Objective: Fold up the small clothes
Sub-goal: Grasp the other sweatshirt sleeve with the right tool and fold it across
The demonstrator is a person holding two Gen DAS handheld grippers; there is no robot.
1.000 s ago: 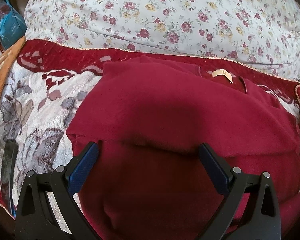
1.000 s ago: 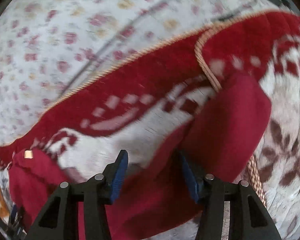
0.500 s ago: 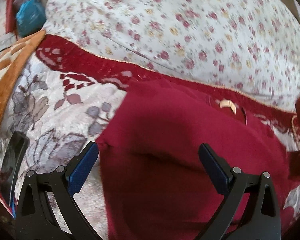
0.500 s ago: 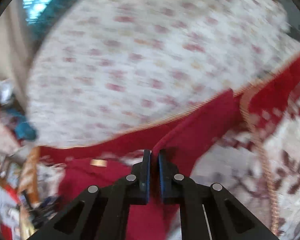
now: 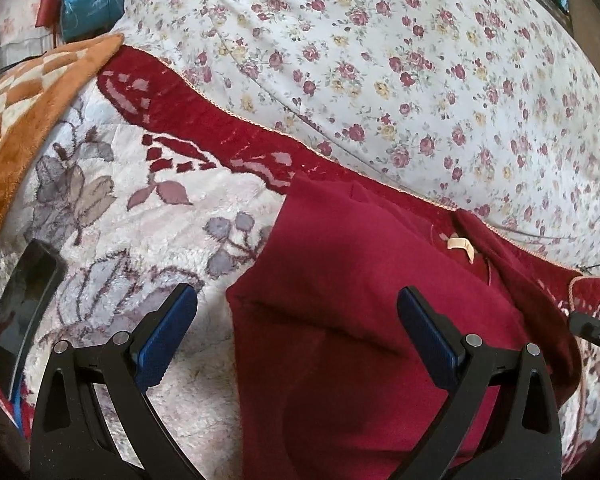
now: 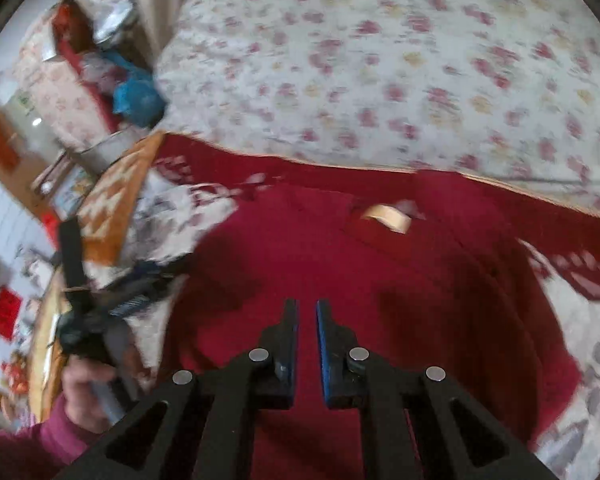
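- Right now my left gripper (image 5: 296, 332) hangs with its jaws wide apart and nothing in them, above the left edge of the dark red fleece top (image 5: 360, 320), which lies on the plush floral blanket (image 5: 140, 240).
- My right gripper (image 6: 307, 320) is clenched; whether it pinches the top's right sleeve I cannot tell from the blurred view.
- To fold well, I would carry any held sleeve flat across the body, below the cream neck label (image 5: 460, 245), and release only once it lies smooth.
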